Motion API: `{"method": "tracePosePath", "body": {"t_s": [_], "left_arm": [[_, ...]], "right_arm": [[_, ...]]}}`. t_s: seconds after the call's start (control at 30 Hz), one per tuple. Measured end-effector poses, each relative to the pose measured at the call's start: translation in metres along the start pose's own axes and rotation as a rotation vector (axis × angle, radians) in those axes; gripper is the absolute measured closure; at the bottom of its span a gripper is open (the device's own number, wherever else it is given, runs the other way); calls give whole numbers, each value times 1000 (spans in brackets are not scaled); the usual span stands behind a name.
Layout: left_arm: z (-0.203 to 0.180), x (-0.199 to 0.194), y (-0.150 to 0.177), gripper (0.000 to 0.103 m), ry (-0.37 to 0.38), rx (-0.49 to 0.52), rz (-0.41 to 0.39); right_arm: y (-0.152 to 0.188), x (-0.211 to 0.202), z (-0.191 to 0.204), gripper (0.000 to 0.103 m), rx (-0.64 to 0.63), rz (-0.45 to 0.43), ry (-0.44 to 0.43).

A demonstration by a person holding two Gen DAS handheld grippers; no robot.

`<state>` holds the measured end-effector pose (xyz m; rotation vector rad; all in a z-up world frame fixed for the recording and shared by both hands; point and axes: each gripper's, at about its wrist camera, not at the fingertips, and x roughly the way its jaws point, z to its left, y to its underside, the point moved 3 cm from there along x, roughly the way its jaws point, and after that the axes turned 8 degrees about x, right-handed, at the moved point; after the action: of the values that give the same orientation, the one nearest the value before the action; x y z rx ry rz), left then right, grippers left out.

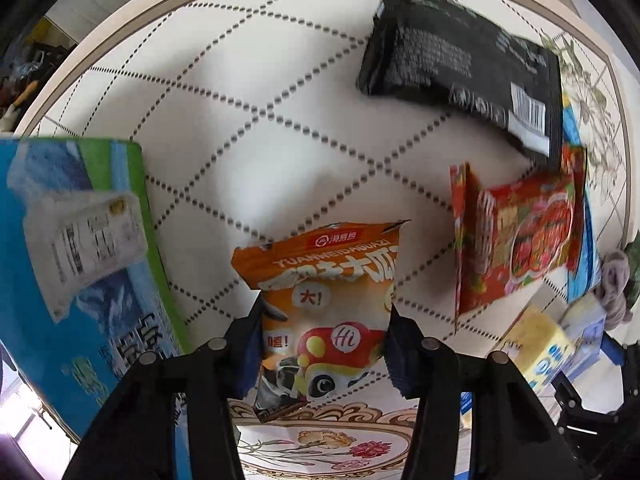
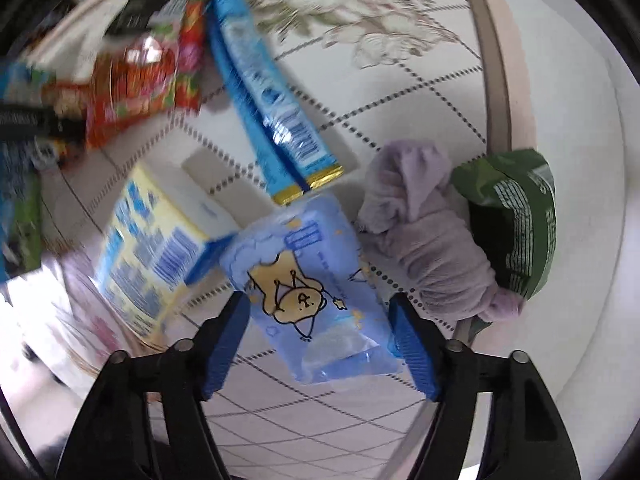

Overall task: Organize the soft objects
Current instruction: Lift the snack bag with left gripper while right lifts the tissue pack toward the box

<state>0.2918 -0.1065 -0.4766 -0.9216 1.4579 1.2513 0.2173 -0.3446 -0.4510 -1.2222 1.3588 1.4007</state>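
Note:
In the left wrist view my left gripper (image 1: 326, 320) is shut on an orange snack bag (image 1: 326, 292), its fingers pressing both sides. A black bag (image 1: 460, 60) and a red bag (image 1: 520, 236) lie to the right on the round table. In the right wrist view my right gripper (image 2: 320, 312) has its fingers on both sides of a light blue tissue pack (image 2: 312, 284) with a bear drawing; contact is unclear. A lilac cloth bundle (image 2: 432, 232) and a green bag (image 2: 516, 216) lie to its right. A blue bar pack (image 2: 264, 88) lies beyond.
A blue-green pack (image 1: 80, 260) with a white sachet (image 1: 88, 236) lies at the left. A yellow-blue box (image 2: 152, 236) stands left of the tissue pack. The red bag (image 2: 136, 84) shows there too. The round table's rim (image 2: 500, 80) curves at the right.

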Motion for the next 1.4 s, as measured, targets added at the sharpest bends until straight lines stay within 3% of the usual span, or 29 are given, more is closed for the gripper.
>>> {"method": "tracePosePath", "body": {"t_s": [0.1, 0.17, 0.23, 0.43, 0.6, 0.63, 0.9, 1.0, 1.1, 1.27, 1.4], "left_arm": [[-6, 6, 16, 56, -22, 18, -8], [-8, 11, 26, 56, -32, 27, -13], [-17, 13, 34, 57, -30, 28, -14], [-31, 14, 66, 59, -47, 49, -44], [-44, -1, 98, 59, -52, 69, -97], [-48, -7, 104, 59, -56, 77, -111], [-59, -52, 172, 59, -11, 101, -240], [-52, -77, 201, 59, 17, 93, -297], [-32, -117, 222, 59, 37, 72, -356], [37, -181, 215, 59, 66, 21, -407], [114, -205, 194, 59, 58, -24, -412]], "right_arm": [[6, 18, 17, 23, -41, 9, 63], [8, 30, 20, 24, -3, 1, 84], [13, 42, 15, 36, 107, 22, 41], [32, 46, -8, 56, 318, 1, -83], [55, 43, -24, 61, 435, -14, -171], [43, 32, -26, 61, 448, -18, -180], [68, -41, -51, 61, 498, -90, -273], [75, -87, -34, 62, 467, -133, -319], [77, -129, 10, 62, 415, -177, -368], [74, -189, 98, 62, 307, -228, -470], [56, -219, 172, 62, 236, -231, -527]]}}
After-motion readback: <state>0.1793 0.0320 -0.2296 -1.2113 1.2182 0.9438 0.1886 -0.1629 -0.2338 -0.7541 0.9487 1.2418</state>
